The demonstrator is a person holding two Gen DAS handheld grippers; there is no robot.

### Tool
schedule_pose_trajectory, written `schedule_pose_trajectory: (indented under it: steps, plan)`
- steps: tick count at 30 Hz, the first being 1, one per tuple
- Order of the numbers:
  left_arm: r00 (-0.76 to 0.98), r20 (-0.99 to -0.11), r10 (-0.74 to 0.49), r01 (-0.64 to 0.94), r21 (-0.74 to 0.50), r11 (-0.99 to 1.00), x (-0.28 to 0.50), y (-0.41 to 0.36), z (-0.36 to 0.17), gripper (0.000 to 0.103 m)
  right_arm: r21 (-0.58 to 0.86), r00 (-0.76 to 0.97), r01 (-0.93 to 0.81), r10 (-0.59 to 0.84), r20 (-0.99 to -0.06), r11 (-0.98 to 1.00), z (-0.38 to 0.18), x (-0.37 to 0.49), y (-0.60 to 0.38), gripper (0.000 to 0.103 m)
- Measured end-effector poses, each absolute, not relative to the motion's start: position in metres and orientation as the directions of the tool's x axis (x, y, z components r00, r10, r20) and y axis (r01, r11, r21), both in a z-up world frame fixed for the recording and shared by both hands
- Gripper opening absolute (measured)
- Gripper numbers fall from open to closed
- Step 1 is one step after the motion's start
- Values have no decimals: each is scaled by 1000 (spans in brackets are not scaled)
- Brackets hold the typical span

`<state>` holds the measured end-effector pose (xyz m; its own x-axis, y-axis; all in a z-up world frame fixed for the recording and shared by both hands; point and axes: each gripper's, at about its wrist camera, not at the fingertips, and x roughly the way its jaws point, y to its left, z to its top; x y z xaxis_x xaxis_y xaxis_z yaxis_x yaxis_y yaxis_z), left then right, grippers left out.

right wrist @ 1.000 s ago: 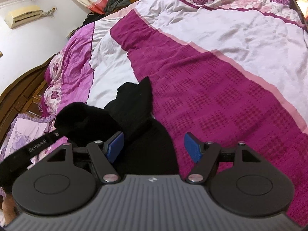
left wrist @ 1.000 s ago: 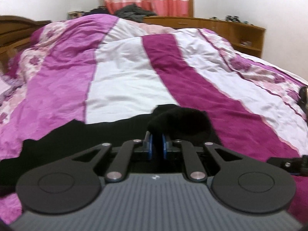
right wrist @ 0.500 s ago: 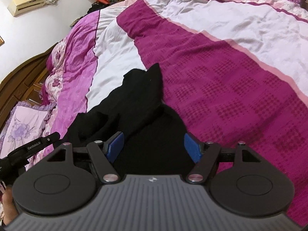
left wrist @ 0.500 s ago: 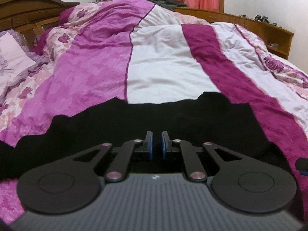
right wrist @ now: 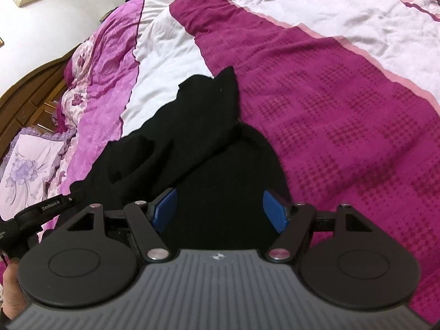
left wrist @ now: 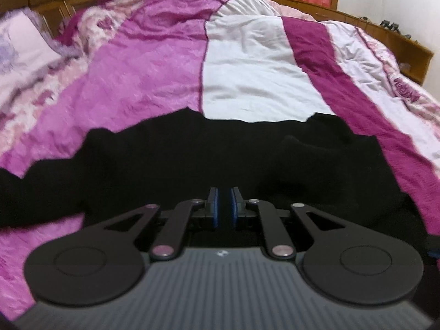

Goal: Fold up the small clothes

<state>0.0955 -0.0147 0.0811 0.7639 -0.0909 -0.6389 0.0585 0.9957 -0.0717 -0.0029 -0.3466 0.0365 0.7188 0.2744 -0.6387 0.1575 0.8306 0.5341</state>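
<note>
1. Two tools: left tool [left wrist: 223, 203] nearly together, whether it pinches cloth I cannot tell; right tool [right wrist: 220, 206] apart.
2. One black garment [right wrist: 198, 126] lies on the bed [right wrist: 343, 110], under both tools.
3. One pillow [right wrist: 30, 170] lies beside the garment.

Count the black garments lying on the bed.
1: a black garment lies on the quilt, spread across its white and pink stripes, in front of both grippers. More may be hidden beneath it or outside both views.

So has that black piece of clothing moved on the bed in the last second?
Yes. The black garment was bunched over the maroon stripe; now it spreads leftward across the white and pink stripes.
</note>
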Motion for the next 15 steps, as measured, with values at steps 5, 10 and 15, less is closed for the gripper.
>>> schedule_pose_trajectory:
  steps: [5, 10, 15]
  plan:
    - [734, -661, -158, 112, -112, 987, 103, -17, 83, 19, 523, 707, 150, 280, -650, 839, 33, 0, -337, 76]
    - [738, -654, -166, 130, -103, 986, 114, -25, 82, 67, 511, 697, 134, 286, -657, 849, 33, 3, -327, 76]
    - [712, -668, -216, 172, -132, 976, 134, -34, 74, 67, 498, 687, 126, 287, -668, 858, 31, 5, -321, 76]
